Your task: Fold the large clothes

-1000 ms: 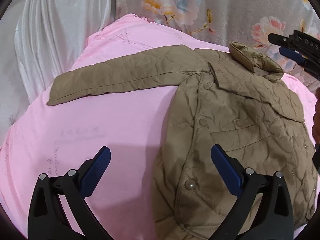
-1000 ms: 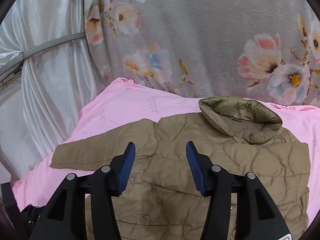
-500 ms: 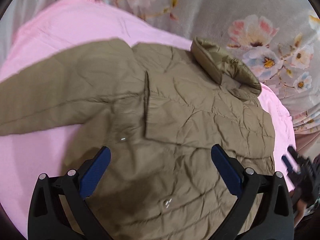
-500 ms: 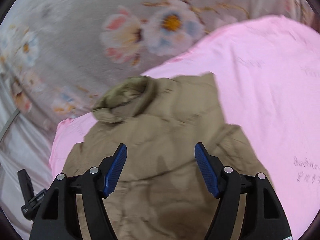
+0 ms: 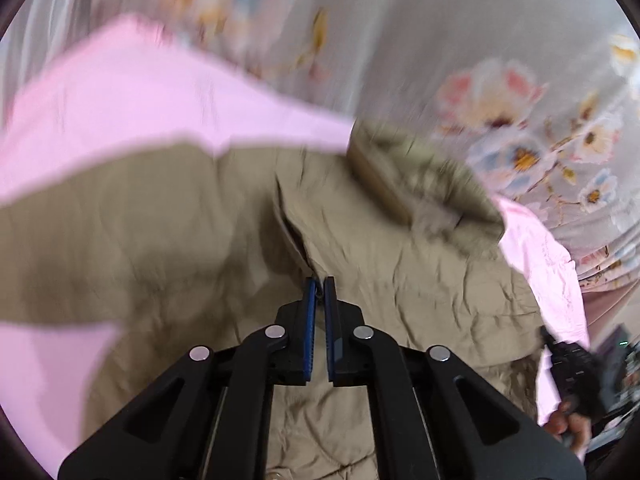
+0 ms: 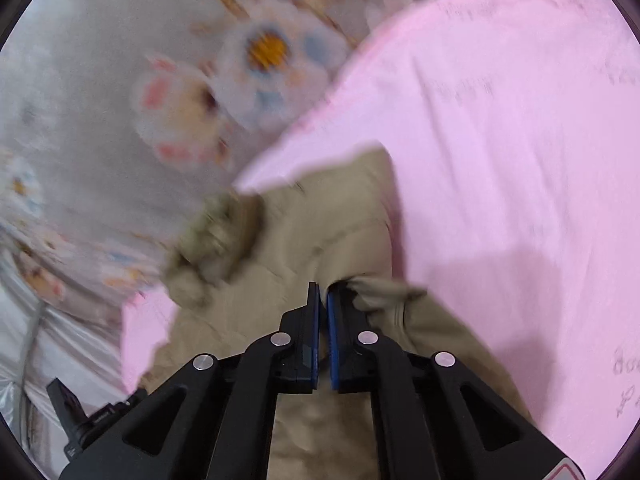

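A khaki quilted jacket (image 5: pixel 420 280) lies spread on a pink sheet (image 5: pixel 140 92); its stand-up collar (image 5: pixel 420 184) points to the far side. My left gripper (image 5: pixel 319 286) is shut on the jacket's fabric at the front opening near the chest. In the right wrist view the jacket (image 6: pixel 280 264) fills the lower middle, with the collar (image 6: pixel 216 236) at left. My right gripper (image 6: pixel 323 292) is shut on a bunched fold of the jacket (image 6: pixel 380 292). Both views are blurred by motion.
A grey floral blanket (image 5: pixel 500 80) hangs behind the pink sheet and shows in the right wrist view (image 6: pixel 160 100). White satin cloth (image 6: pixel 24 340) lies at the far left. The pink sheet (image 6: pixel 500 160) stretches to the right of the jacket.
Both grippers were open above the jacket; now both have dropped onto it and shut on its fabric. The views moved closer to the jacket's upper part.
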The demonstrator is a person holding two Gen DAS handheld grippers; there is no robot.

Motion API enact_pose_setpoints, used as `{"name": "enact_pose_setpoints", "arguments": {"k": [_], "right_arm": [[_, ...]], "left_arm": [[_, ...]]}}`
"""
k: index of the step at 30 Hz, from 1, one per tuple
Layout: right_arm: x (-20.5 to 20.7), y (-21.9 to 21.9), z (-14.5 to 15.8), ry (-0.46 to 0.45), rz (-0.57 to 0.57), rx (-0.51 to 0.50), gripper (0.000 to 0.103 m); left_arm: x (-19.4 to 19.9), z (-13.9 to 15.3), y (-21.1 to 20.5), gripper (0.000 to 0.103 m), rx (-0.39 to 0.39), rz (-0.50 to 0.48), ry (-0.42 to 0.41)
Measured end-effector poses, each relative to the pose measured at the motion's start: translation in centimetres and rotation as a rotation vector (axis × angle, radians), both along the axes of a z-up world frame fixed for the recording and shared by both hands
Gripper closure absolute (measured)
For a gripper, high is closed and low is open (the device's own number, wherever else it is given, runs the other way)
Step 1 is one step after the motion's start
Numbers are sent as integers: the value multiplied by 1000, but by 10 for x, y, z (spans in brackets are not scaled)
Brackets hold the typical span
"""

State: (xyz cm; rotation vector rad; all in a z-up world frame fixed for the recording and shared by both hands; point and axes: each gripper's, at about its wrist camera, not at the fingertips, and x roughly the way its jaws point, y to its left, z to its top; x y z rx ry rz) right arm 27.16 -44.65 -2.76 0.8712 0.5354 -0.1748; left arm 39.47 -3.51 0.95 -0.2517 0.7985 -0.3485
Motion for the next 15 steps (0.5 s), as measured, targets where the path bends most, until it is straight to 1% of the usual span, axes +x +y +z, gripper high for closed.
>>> {"name": "enact_pose_setpoints", "arguments": {"k": [1, 2, 3, 4, 5, 6, 7, 8, 9, 10, 11, 15], "right_arm": [[-11, 1, 16, -62, -17, -37, 99], [-17, 2, 23, -91, -20, -57, 99], [-22, 3, 25, -97, -22, -84, 99], [-22, 6, 22, -67, -19, -123, 100], [-18, 9, 16, -19, -6, -163, 100], [-11, 13, 4, 55, 5, -203, 100], [-6, 15, -7, 111, 12, -223, 100], [-1, 17, -21, 175, 21, -240, 100], [1, 17, -31, 214, 23, -239, 100], [2, 17, -39, 234, 31, -220, 100], [1, 17, -41, 248, 34, -228, 100], [7, 26, -40, 316, 52, -316, 100]], "left_arm": [[-3, 6, 3, 100, 0, 0, -28], [-6, 8, 6, 100, 9, 3, -51], [-6, 6, 8, 100, 25, -2, -57], [-5, -6, 6, 100, 55, -8, -46], [-3, -22, 4, 100, 96, -8, -25], [-1, -38, 1, 100, 134, -9, 1], [1, -48, -3, 100, 154, -9, 18], [1, -71, -5, 100, 184, -9, 50], [2, -81, -6, 100, 186, -13, 62], [-1, -83, -4, 100, 182, -8, 58], [-3, -81, -4, 100, 185, -6, 48], [-9, -83, -7, 100, 241, -5, 33]]}}
